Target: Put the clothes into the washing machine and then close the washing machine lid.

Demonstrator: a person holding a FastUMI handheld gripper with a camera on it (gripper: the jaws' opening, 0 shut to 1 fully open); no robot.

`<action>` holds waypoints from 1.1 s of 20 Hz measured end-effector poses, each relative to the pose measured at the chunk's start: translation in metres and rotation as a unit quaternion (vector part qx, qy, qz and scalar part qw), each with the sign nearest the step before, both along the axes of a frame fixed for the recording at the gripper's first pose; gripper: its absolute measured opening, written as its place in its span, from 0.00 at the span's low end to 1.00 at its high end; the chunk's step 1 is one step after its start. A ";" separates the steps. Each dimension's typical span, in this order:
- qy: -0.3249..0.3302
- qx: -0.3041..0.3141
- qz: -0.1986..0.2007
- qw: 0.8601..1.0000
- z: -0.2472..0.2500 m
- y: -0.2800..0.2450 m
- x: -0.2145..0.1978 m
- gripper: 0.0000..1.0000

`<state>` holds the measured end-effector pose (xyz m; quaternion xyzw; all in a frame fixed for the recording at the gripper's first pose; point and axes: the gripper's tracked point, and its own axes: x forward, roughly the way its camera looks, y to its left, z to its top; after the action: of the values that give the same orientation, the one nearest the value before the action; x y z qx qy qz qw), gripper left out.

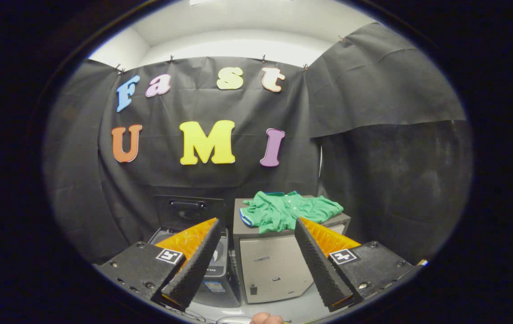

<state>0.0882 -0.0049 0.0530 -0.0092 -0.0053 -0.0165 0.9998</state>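
A green shirt [288, 210] with blue and white trim lies crumpled on top of a grey box-shaped cabinet [274, 265], beyond my fingers. Left of the cabinet stands the washing machine [213, 270], with its dark lid [188, 211] raised upright against the wall behind it. My gripper [256, 234] is open, with its fingers spread wide and nothing between them. It hangs well short of the shirt. The left finger covers part of the machine's opening.
Black cloth walls close the booth behind and to the right of the cabinet. A pale floor [292, 308] shows below the cabinet, and a fingertip of a person's hand [266, 318] peeks in at the very bottom.
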 end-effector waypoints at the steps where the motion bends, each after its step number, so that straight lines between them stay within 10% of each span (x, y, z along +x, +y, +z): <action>1: 0.003 0.000 0.000 1.000 0.005 -0.006 0.010 1.00; 22: 0.212 -0.029 0.011 0.977 -0.034 -0.124 0.324 1.00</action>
<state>0.4125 -0.1292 0.0186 -0.0415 0.2067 -0.0027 0.9775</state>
